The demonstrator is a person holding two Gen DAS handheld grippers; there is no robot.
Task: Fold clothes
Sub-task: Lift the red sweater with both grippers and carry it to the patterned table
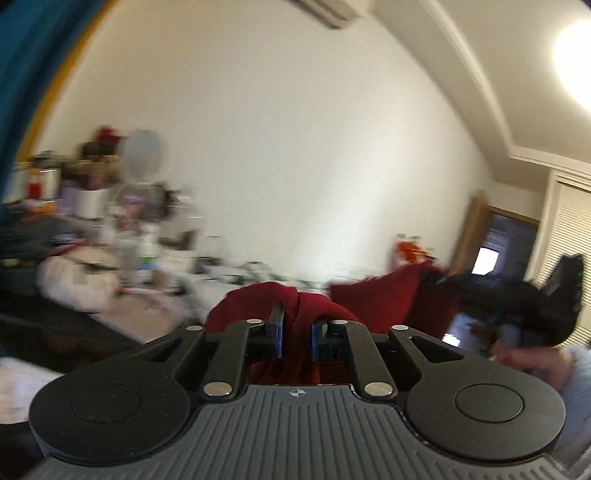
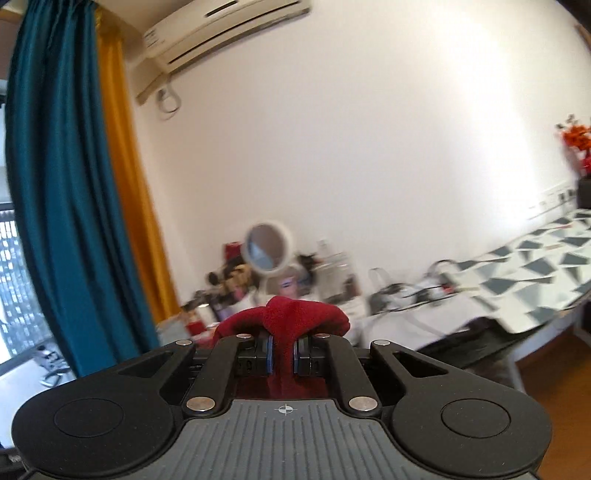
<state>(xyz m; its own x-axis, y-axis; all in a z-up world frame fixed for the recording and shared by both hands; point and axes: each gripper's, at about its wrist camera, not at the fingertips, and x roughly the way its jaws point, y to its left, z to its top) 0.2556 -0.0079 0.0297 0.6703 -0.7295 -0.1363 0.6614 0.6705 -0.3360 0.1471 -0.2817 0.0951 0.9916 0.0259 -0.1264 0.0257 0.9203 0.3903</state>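
A dark red garment is pinched between the blue pads of my left gripper, held high in the air, bunched over the fingertips. It stretches right to the other gripper, seen blurred at the right. In the right wrist view my right gripper is shut on a fold of the same red garment, which humps over the fingers. Both cameras point at the white wall, and the rest of the garment hangs below, out of sight.
A cluttered dresser with a round mirror stands against the wall. A table with a grey triangle-pattern cloth runs along the right. Teal and yellow curtains hang at the left. An air conditioner is mounted high.
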